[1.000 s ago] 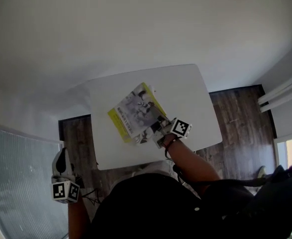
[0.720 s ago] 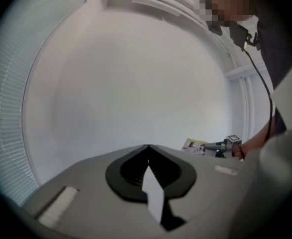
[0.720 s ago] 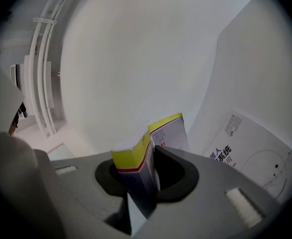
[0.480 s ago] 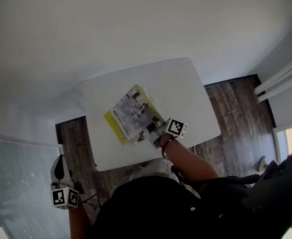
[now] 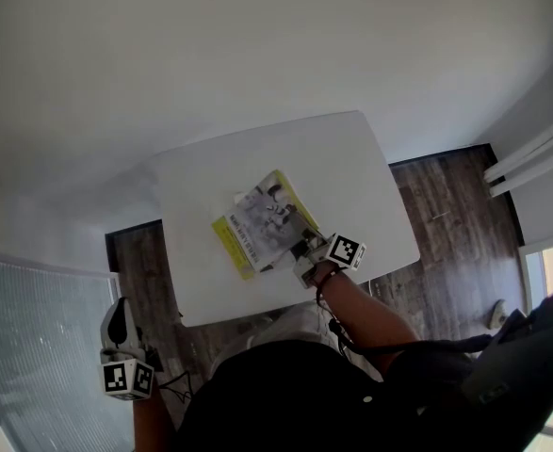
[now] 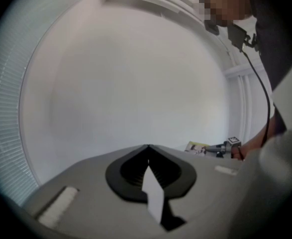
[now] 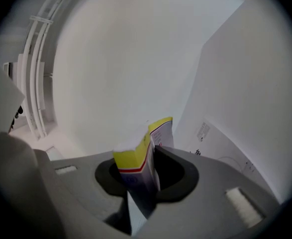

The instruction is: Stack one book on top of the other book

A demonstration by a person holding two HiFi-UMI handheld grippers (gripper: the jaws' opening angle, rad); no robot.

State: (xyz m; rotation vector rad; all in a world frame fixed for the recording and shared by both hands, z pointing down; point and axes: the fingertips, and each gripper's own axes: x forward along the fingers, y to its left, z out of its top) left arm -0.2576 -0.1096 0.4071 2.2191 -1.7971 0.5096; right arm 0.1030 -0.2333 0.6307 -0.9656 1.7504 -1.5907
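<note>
Now slightly lower, book (image 5: 262, 219) in right hand-held gripper (image 5: 300, 245).

The book (image 5: 262, 224) shows a grey photo cover with a yellow border; the table (image 5: 342, 153) is white, the floor (image 5: 455, 215) dark brown wood-grain.

Grey book (image 5: 274, 217) seemingly atop yellow book (image 5: 231, 243)

A white rectangular table (image 5: 351, 177) runs under and beyond the fingers (image 5: 309, 249) of the right gripper (image 5: 300, 245), backed by a plain white wall (image 5: 257, 45). Dark wood-plank floor (image 5: 455, 224) lies right of those fingers. Farther right, white pipes (image 5: 532, 169) run beside a bright window (image 5: 551, 281). A slatted blind (image 5: 40, 347) hangs just left of the fingers (image 5: 116, 320) of the left gripper (image 5: 116, 305).
</note>
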